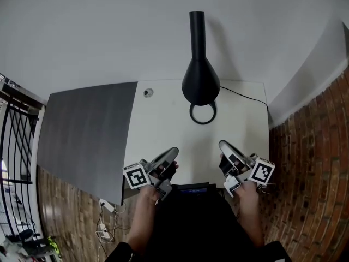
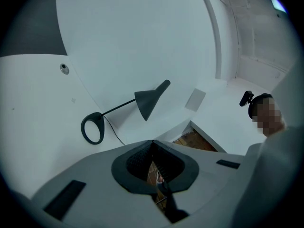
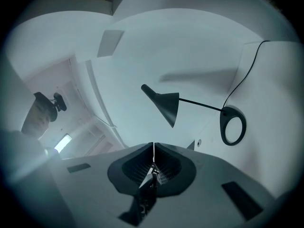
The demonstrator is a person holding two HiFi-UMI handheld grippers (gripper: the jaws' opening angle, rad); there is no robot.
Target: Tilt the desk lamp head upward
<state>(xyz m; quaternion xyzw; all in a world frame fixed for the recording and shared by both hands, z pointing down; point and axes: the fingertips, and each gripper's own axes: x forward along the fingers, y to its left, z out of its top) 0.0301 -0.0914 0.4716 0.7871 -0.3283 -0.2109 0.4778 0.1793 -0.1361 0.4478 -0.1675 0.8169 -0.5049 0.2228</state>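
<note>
Black metal cone-headed desk lamp (image 1: 200,79) stands untouched at upper centre of the white desk (image 1: 163,130).
Left gripper (image 1: 173,152) and right gripper (image 1: 222,145), both closed and empty, sit at lower centre; nudging the head with its ring base (image 1: 203,113) unsteadied could topple the lamp.

We see a black desk lamp (image 1: 200,78), a white desk (image 1: 158,132), a dark grey panel (image 1: 87,135) at frame left and red-brown brick-patterned floor (image 1: 311,157) at right. Black-and-white square markers sit on the left gripper (image 1: 172,153) and the right gripper (image 1: 223,145).
</note>
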